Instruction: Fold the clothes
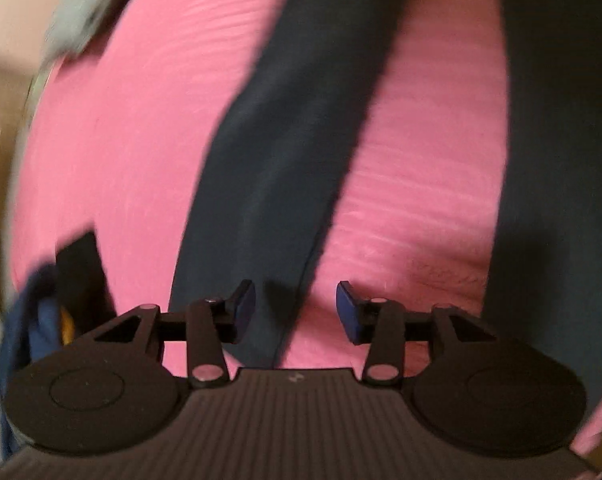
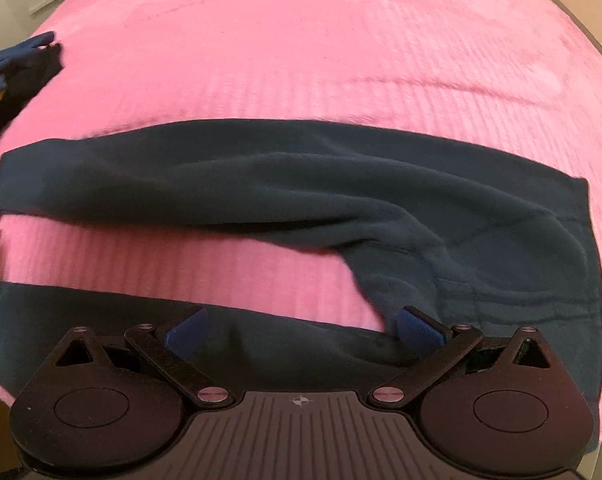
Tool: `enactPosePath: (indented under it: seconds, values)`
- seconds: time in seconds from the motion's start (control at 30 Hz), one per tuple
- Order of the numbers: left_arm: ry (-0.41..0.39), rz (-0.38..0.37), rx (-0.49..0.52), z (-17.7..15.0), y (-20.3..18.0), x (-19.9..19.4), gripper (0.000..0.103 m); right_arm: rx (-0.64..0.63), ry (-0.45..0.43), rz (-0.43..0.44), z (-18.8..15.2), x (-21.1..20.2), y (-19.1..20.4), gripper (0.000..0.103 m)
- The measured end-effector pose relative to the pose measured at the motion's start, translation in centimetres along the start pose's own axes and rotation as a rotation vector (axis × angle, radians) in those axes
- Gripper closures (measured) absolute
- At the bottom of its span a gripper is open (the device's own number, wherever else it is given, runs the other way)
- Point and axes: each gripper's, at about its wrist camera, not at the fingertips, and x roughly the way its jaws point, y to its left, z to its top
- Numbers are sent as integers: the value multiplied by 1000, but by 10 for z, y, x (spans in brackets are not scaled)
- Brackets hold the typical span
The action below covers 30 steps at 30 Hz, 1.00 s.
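- Pink bedspread (image 2: 301, 60): covers the whole work surface in both wrist views; a grey object with a dark stand sits at its far edge, at 12 o'clock in the right wrist view.
- Dark trousers (image 2: 261, 184): spread flat on the bedspread. In the right wrist view the long axis runs from 9 o'clock to 3 o'clock; the two legs lie apart, with a pink strip between them, and join at the waist end toward 3 o'clock.
- Far leg: its hem ends near 9 o'clock in the right wrist view.
- Near leg: lies directly under the right gripper (image 2: 301, 334).
- Spare clothes (image 2: 17, 64): a dark blue heap at 10 o'clock, well apart from the trousers.
- Right gripper: jaws spread wide, holding nothing; the crotch fold lies just beside its right-hand pad. Judged the nearer hand for the waist end.
- Left gripper (image 1: 296, 308): jaws partly open, nothing clamped; the view is blurred. One trouser leg (image 1: 285, 140) runs from between the pads toward 12 o'clock, so its long axis lies along the pointing direction.
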Motion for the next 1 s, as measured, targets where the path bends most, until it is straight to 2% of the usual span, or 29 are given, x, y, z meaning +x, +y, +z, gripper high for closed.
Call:
enactPosePath:
  seconds: [0.03,0.13,0.3,0.37,0.4,0.47,0.5,0.57,0.63,0.73,0.8,0.9,0.97,1.0]
  values:
    - [0,8,17,1,-2,7,66,0,-2,-9,0,-1,-4,0]
    - [3,-5,-2,1,8,13,96,-5,-3,-37,-1,-2,-13,0]
    - [30,-41,-165,-11,53,-24,96,20,-20,-63,-8,-15,-33,0]
    - [85,-125,-164,-12,60,-31,88,31,-26,-75,-10,-18,-47,0]
    - [113,-142,-163,-11,62,-32,86,37,-29,-80,-11,-20,-54,0]
    - [137,-137,-175,-2,69,-37,77,61,-49,-90,-9,-23,-76,0]
    - [136,-124,-185,7,73,-41,77,74,-60,-95,-8,-24,-87,0]
    - [103,-118,-231,34,83,-49,77,94,-83,-114,-2,-25,-117,0]
    - [42,-139,-279,76,89,-53,73,113,-104,-128,6,-24,-151,0]
    - [-80,-215,-336,159,93,-45,64,179,-131,-103,22,-13,-215,0]
    - [-146,-274,-357,217,91,-32,62,204,-130,-79,36,0,-255,0]
    - [-221,-349,-329,294,79,-11,61,171,-131,-64,57,23,-302,0]
    - [-227,-389,-285,330,70,6,59,131,-136,-60,72,40,-325,1]
    - [-215,-408,-263,342,64,16,59,119,-134,-50,78,50,-335,8]
